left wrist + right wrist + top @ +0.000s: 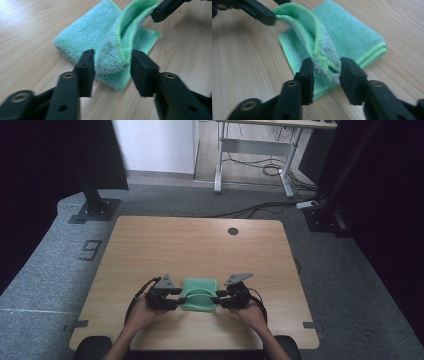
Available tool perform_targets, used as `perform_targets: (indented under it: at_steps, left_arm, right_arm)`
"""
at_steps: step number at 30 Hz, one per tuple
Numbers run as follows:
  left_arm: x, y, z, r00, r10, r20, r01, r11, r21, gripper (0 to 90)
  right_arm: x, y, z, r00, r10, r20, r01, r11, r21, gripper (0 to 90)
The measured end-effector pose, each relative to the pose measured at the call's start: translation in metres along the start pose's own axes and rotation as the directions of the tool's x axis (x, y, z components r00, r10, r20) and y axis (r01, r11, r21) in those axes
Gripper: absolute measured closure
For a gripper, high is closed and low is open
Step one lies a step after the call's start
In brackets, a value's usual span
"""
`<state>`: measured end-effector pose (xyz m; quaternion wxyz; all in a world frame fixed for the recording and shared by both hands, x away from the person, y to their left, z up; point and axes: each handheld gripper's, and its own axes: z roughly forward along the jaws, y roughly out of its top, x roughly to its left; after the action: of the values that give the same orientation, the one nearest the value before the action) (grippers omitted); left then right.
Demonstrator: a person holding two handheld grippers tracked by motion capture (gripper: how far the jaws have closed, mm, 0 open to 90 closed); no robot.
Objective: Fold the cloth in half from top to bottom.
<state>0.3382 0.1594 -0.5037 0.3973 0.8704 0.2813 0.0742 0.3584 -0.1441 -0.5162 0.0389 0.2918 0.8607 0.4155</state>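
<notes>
A folded green towel (200, 287) lies near the front middle of the wooden table (200, 245). Its near top layer is lifted into an arch between the two grippers. My left gripper (179, 295) holds the left end of that flap. In the left gripper view the jaws (113, 53) straddle the raised corner of the towel (87, 32), and the right gripper's jaw (165, 8) pinches the far end. My right gripper (217, 297) holds the right end. In the right gripper view (327, 61) it pinches the fluffy corner of the towel (347, 32), with the left gripper's jaw (259, 11) at the far end.
A round cable hole (233, 231) sits at the table's far middle. Bare wood surrounds the towel. Beyond the table stand a black post base (95, 210) on the left, a desk frame (255, 165) and loose floor cables (270, 170).
</notes>
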Motion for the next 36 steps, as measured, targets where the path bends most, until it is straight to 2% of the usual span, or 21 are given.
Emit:
perform_targets:
  at_steps: [2,5,10,12,16,19,24,29,32,36]
  left_arm:
    - [0.001,-0.004,-0.007,1.0,-0.008,-0.004,0.008,1.0,0.0,44.0]
    - [0.004,-0.007,-0.013,0.9997,-0.022,-0.012,0.022,0.9998,0.002,37.9]
    - [0.013,-0.002,-0.01,0.9976,-0.064,-0.027,0.064,0.998,0.0,27.2]
    - [0.016,0.002,-0.003,0.9961,-0.082,-0.033,0.082,0.9966,-0.004,24.8]
    - [0.018,0.009,0.012,0.9938,-0.105,-0.035,0.105,0.9944,0.001,19.7]
    - [0.016,0.007,0.021,0.9936,-0.099,-0.054,0.1,0.9946,0.027,18.3]
    - [0.012,-0.002,0.03,0.9918,-0.091,-0.09,0.096,0.9938,0.056,17.5]
    - [0.007,-0.008,0.038,0.9902,-0.066,-0.123,0.077,0.9936,0.083,17.5]
    - [0.005,-0.012,0.041,0.9898,-0.062,-0.128,0.072,0.9948,0.073,17.7]
    - [0.004,-0.015,0.037,0.9919,-0.058,-0.113,0.063,0.9973,0.037,17.6]
  right_arm:
    - [0.001,-0.003,-0.007,1.0,-0.002,0.009,0.002,1.0,0.005,51.1]
    - [-0.001,-0.005,-0.014,0.9999,-0.005,0.012,0.005,1.0,0.011,46.7]
    - [-0.009,-0.004,-0.021,0.9987,0.009,0.05,-0.01,1.0,0.027,38.3]
    - [-0.012,-0.001,-0.018,0.9966,0.031,0.077,-0.033,0.999,0.029,34.3]
    - [-0.014,0.005,-0.004,0.9921,0.075,0.1,-0.077,0.997,0.016,24.8]
    - [-0.012,0.005,0.009,0.9887,0.096,0.115,-0.099,0.995,0.017,19.2]
    - [-0.007,-0.005,0.022,0.9844,0.092,0.15,-0.1,0.994,0.044,17.3]
    - [-0.007,-0.011,0.026,0.9809,0.078,0.178,-0.09,0.994,0.06,18.4]
    - [-0.006,-0.011,0.026,0.9806,0.062,0.186,-0.076,0.995,0.067,19.2]
    - [-0.003,-0.009,0.023,0.9816,0.057,0.182,-0.07,0.996,0.063,19.9]
